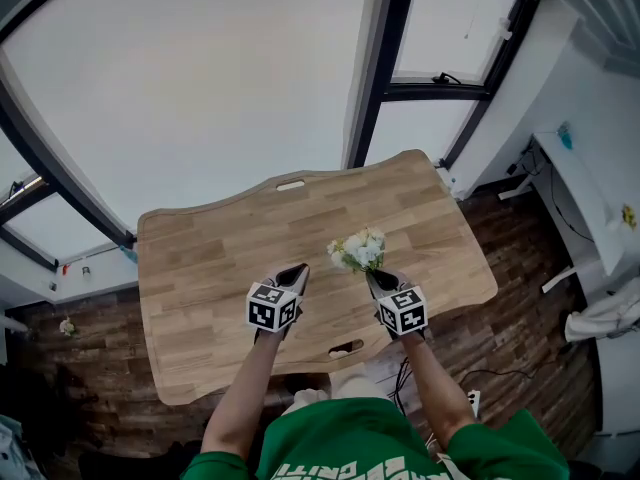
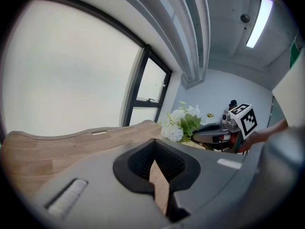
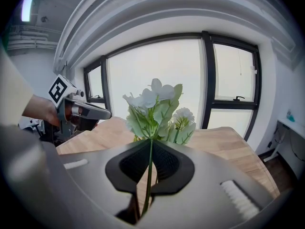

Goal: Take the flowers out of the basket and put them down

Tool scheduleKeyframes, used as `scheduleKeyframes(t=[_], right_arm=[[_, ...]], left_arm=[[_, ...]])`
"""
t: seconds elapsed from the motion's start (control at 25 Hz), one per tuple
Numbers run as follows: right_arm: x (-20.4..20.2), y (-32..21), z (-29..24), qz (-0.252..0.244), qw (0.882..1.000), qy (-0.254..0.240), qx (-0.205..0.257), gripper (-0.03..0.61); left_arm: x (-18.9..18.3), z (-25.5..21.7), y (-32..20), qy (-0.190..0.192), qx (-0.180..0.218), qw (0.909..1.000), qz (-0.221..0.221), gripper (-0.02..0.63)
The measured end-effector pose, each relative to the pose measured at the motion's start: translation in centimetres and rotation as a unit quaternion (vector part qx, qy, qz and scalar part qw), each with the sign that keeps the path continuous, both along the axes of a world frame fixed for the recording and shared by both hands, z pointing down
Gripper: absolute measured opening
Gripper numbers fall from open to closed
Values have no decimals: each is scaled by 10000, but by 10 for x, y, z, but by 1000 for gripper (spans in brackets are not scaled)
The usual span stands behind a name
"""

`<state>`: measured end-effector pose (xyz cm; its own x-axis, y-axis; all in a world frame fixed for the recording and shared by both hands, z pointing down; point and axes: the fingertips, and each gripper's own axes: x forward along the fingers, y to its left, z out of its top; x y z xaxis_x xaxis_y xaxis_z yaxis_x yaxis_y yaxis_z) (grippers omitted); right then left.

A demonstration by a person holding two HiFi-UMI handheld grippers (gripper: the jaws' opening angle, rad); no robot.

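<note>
Right of centre over the tabletop, the small bunch of white artificial flowers with pale green leaves [image 1: 360, 251] is carried in the right gripper [image 1: 378, 280]. The right gripper view shows its black ribbed pads clenched on the thin green stem, which runs straight down the middle of the frame between the jaws, with the blooms [image 3: 155, 111] fanned out just beyond the tips. So the bunch's long axis follows the line the gripper points along, heads leading, away from the person and tilted down toward the wood.

Below lies the light wooden table with a wavy edge and a slot-shaped cut-out [image 1: 220, 258]. From these angles I cannot tell whether the lowest blooms touch it, though they look close.

The left gripper [image 1: 295, 273] sits just left of the bunch and apart from it, jaws together with only bare wood showing past them, holding nothing. The right hand is plainly the one to lay the bunch down: likely lower it until the stem lies flat, then let go.
</note>
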<state>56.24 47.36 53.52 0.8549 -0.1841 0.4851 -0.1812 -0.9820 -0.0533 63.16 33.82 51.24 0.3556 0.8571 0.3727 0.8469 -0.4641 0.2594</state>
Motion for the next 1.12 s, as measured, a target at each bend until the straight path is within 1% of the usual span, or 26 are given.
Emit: scheduleKeyframes(t=[0.28, 0.48, 0.72, 0.88, 1.12], right_arm=[[13, 14, 26, -114, 9996, -251, 19, 11], [34, 25, 48, -283, 9985, -474, -29, 11], [55, 28, 79, -470, 9960, -761, -59, 11], [67, 32, 107, -599, 9932, -997, -53, 12], [75, 41, 155, -746, 9858, -1507, -30, 12]], left_arm=[[9, 14, 11, -117, 114, 9998, -67, 18], [25, 20, 19, -185, 183, 9995, -184, 18], [38, 34, 17, -369, 283, 9982, -383, 18], [45, 43, 20, -468, 336, 9971, -490, 18], [49, 52, 26, -596, 415, 9957, -581, 18]])
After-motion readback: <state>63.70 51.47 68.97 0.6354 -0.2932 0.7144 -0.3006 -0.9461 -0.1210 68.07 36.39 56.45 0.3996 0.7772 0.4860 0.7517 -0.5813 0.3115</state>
